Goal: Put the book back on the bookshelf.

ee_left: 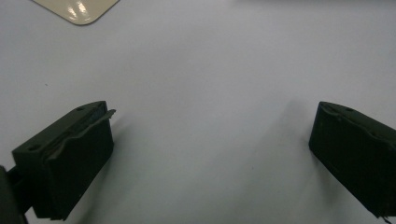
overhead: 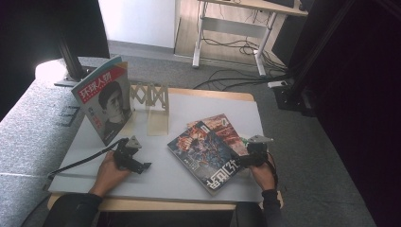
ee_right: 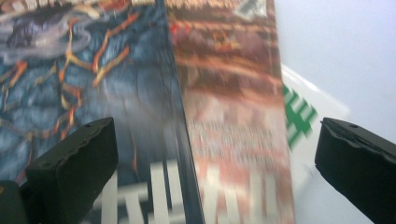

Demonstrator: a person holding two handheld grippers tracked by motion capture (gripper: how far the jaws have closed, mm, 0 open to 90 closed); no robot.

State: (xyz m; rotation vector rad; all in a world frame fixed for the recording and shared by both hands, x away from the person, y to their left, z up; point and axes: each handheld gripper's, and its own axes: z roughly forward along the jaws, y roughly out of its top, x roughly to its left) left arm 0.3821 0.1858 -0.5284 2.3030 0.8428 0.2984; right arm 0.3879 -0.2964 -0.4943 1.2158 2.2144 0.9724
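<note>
Right gripper, jaws spread wide and empty, hovers at the near right edge of the stacked magazines on the desk, their spines running straight ahead between its jaws.

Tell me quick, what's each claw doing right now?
Left gripper: open, empty, over bare table.
Right gripper: open, over the stacked magazines, holding nothing.

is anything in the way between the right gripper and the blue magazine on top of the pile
Nothing visible. The right gripper is already at the near right edge of the blue magazine, jaws wide open over its cover, with no object between them.
</note>
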